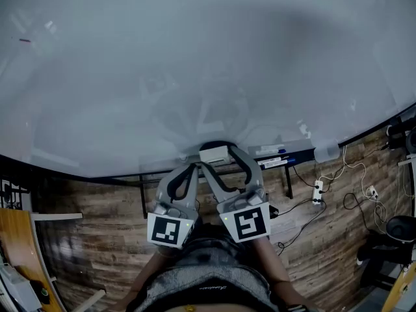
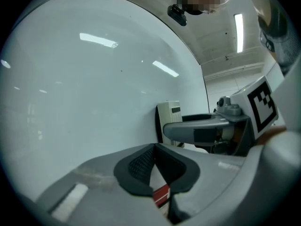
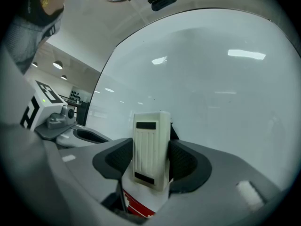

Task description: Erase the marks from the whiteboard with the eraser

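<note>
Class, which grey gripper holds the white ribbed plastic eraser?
The right gripper: its jaws clamp the white ribbed eraser; the left gripper is shut, empty.

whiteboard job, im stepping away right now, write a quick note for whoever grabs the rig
Right gripper: shut on the white ribbed plastic eraser, which seems to sit against the large glossy white whiteboard near its lower edge.
Left gripper: shut, empty, just beside the right one.
Done: the board looks mostly clean.
Left: a small red mark far up on the left in the head view; wipe it.
</note>
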Demonstrator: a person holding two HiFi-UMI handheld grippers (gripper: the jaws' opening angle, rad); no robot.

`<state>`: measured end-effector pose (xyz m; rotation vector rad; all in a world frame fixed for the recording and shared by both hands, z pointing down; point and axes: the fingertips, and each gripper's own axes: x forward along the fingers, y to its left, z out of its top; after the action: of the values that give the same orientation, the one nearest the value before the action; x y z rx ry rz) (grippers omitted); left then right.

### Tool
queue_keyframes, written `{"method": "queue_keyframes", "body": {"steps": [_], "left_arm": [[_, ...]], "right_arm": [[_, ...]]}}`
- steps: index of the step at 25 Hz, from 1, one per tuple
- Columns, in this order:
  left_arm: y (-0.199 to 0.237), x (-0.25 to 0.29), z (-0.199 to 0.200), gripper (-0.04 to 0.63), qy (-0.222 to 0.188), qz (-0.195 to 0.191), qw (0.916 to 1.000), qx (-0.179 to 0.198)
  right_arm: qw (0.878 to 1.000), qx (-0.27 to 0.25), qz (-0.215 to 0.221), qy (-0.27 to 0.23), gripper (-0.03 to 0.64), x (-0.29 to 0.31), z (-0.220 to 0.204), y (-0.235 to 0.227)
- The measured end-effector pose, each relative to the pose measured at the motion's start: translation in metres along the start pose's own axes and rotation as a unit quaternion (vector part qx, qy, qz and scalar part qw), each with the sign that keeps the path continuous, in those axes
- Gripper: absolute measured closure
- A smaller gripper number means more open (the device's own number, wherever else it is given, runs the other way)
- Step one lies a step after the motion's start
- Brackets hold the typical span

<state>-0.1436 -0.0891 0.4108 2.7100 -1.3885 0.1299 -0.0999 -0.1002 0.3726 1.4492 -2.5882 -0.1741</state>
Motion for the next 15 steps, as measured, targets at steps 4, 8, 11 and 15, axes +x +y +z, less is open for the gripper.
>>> {"method": "queue_keyframes", "body": {"steps": [4,8,11,15], "left_arm": [[-0.018,0.012,0.001,0.592,-0.002,0.002,1.0,0.001],[-0.034,0.02,0.004,0.592,-0.001,0.007,1.0,0.001],[-0.046,0.029,0.004,0.592,-0.001,0.009,0.9999,0.005],[-0.061,0.04,0.006,0.592,-0.003,0.01,0.9999,0.005]], "right_arm": [[1.0,0.004,-0.002,-0.002,0.37,-0.011,-0.006,-0.019],[1.0,0.002,-0.001,-0.001,0.37,-0.022,-0.009,-0.037],[1.0,-0.001,-0.001,0.0,0.37,-0.03,-0.014,-0.051],[1.0,0.002,-0.002,-0.001,0.37,-0.04,-0.02,-0.068]]}}
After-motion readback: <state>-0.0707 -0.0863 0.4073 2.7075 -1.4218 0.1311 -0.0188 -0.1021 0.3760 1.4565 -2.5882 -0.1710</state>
